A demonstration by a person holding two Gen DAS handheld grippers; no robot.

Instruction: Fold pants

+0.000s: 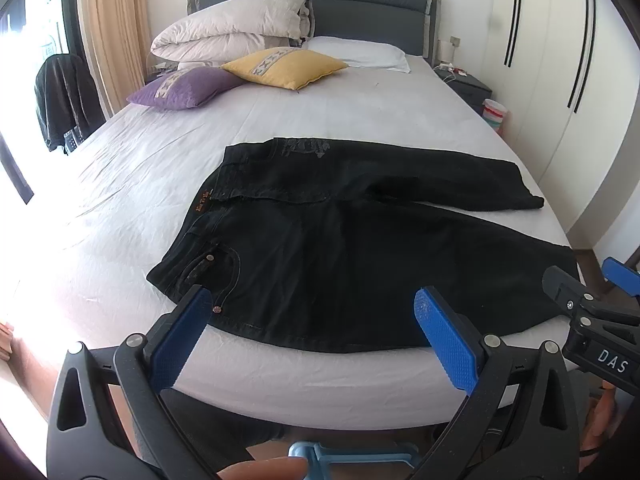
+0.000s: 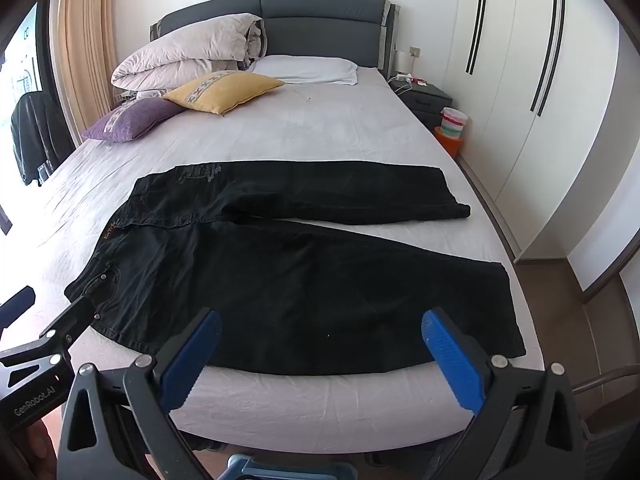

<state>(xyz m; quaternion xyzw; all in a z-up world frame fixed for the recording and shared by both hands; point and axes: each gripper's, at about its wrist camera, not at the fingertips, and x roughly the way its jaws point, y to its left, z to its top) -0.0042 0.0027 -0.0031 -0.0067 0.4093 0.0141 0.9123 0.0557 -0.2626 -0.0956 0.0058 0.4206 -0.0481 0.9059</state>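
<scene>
The black jeans (image 1: 328, 248) lie flat on the white sheet of the bed (image 1: 304, 120), spread across its near end. The waistband faces left, with a riveted pocket at the near-left corner. The two legs run to the right and diverge: the near leg ends close to the near-right edge of the bed, and the far leg lies beyond it, with a wedge of bare sheet between the two hems. An embroidered pocket shows on the far half of the seat.

The left hand-held gripper (image 1: 314, 312) hovers above the near edge of the bed with its jaws spread wide. Its blue pads (image 1: 444, 340) are clear of the fabric, and nothing is held. The left pad stands over the near waistband corner; the right pad stands over the near leg.

The right hand-held gripper (image 2: 320, 340) hovers to the right of it, also spread wide and holding nothing. Both pads stand over the near leg, toward the hem. Each hand-held gripper appears at the edge of the other's view.

At the far end of the bed, against the grey headboard (image 2: 320, 28), lie a folded duvet (image 2: 188, 56), a white pillow (image 2: 312, 68), a yellow cushion (image 2: 224, 92) and a purple cushion (image 2: 132, 120). A dark nightstand (image 2: 424, 100) stands at the far right, beside white wardrobe doors (image 2: 540, 100). A dark jacket (image 1: 64, 100) hangs at the left.
</scene>
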